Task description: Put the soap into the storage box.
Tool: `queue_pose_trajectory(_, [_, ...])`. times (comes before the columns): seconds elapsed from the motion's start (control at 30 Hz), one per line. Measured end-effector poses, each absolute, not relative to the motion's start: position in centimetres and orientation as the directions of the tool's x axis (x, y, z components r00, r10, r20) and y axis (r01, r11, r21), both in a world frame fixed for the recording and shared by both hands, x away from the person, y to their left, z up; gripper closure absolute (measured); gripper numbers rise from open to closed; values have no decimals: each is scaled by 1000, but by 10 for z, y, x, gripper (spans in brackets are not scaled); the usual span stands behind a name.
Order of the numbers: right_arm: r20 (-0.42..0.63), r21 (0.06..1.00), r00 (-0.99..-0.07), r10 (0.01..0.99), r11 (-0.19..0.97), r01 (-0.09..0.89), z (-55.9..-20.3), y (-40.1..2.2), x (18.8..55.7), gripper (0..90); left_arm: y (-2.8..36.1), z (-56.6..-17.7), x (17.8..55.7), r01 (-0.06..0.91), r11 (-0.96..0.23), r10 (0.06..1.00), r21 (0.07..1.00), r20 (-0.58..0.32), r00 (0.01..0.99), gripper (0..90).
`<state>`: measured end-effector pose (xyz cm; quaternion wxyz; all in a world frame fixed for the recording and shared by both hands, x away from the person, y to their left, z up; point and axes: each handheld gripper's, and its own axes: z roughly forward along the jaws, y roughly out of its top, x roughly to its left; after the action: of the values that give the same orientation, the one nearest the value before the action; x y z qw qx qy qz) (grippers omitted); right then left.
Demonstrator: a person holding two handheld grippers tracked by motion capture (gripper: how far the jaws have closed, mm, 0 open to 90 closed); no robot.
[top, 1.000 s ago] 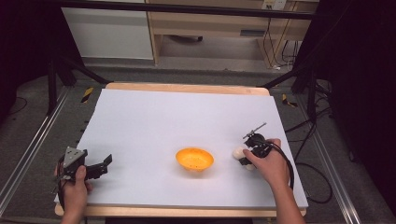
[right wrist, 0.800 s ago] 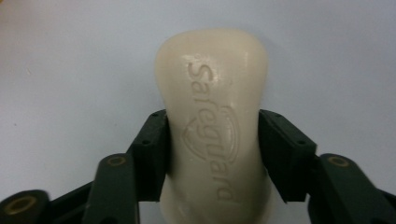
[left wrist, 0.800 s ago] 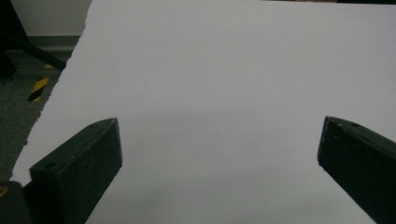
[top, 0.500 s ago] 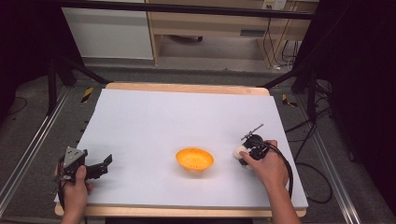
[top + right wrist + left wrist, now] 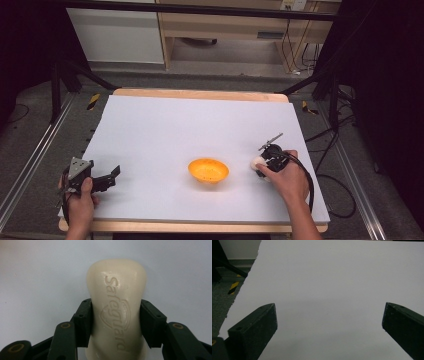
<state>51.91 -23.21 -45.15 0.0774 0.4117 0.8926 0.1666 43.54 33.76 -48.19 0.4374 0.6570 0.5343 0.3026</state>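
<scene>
Nearest the person, at the table's front left corner, the left gripper (image 5: pixel 102 179) rests low over the white table top (image 5: pixel 200 125) with its jaws spread wide and nothing between them; the left gripper view shows bare white surface in the gap.

At the front right, the right gripper (image 5: pixel 116 322) is clenched on a cream bar of soap (image 5: pixel 117 307), its two ribbed pads pressed against the bar's long sides about midway along its length. The embossed brand lettering faces up, and the bar's rounded far end sticks out past the jaws. In the high view the bar of soap (image 5: pixel 257 162) sits at the gripper's tip, low over or on the table; which, I cannot tell. It is just beside the orange bowl (image 5: pixel 208 170), a small gap apart.

As a judgement: the bar looks hard, dry and fairly light, stiff enough not to bend, but its smooth, curved flanks could let it slide out forward under too hard a squeeze. The present hold across the narrow width, near the middle, seems the sensible place; a firm, moderate grip should do

Beyond, the rest of the table lies bare up to its wooden far edge (image 5: pixel 200 94)
</scene>
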Motion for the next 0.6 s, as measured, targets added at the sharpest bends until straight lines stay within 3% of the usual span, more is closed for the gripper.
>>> queue_pose_trajectory(0.6, [-14,430,-740,672,672,603,-418,-220,515,495,338,-482,435,437,-48,967,898,-69,247,0])
